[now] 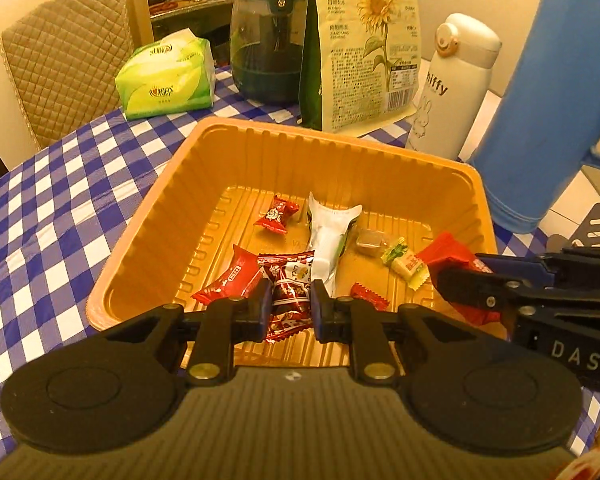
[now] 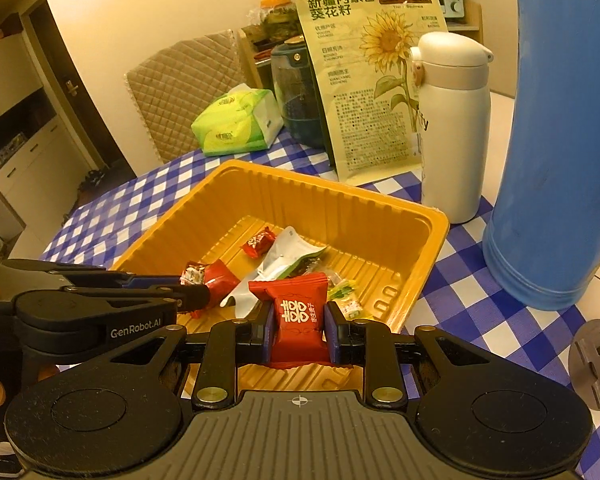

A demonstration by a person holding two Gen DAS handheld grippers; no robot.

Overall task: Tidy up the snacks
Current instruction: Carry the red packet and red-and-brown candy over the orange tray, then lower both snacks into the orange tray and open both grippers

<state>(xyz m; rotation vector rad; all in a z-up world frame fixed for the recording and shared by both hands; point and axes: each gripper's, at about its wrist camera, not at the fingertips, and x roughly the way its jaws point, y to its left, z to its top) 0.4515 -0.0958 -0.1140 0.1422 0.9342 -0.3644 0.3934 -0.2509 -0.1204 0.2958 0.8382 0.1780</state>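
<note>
A: Where do the snacks sit?

B: Most lie loose in the tray [image 1: 148, 216] on the counter [image 1: 60, 184]. Each gripper holds one above the tray's near edge.

A: Which, and how?

B: The right gripper [image 2: 296, 330] is clamped on a red packet [image 2: 298, 312], standing upright between its fingers [image 2: 332, 332]. The left gripper [image 1: 290, 308] grips a dark-red candy [image 1: 288, 300], long axis running away from the camera.

A: What does the drop turn on?

B: Likely just releasing; both pieces already hang over the tray, left over its nearer-left part, right beside it.
</note>
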